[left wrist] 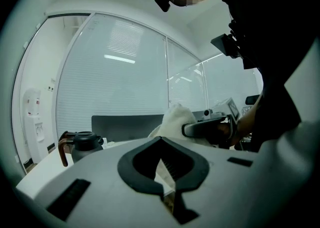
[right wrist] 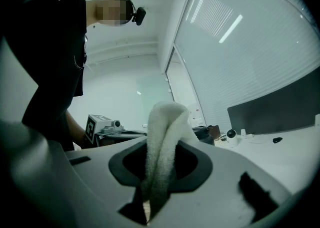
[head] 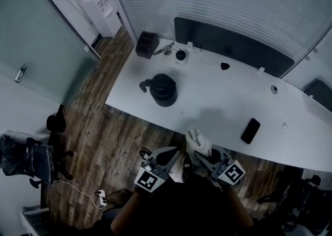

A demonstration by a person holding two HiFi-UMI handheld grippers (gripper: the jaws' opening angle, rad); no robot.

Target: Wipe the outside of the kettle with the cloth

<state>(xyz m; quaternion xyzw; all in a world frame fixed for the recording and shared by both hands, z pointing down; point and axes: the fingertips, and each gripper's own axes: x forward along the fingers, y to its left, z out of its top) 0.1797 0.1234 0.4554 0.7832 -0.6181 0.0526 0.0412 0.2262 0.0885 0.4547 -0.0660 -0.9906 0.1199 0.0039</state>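
Head view: the kettle [head: 162, 89] is seen on the table [head: 228, 100], well apart from both grippers. With nothing steadying it, it could probably be pushed along or tipped by a firm wipe. The cloth [head: 198, 141] is carried at the tip of the right gripper [head: 201, 153].

Left gripper view: the left gripper [left wrist: 161, 159] is seen with its jaws pressed together and nothing between them.

Right gripper view: the folded cloth is clamped between the jaws. It might be dragged out by rubbing.
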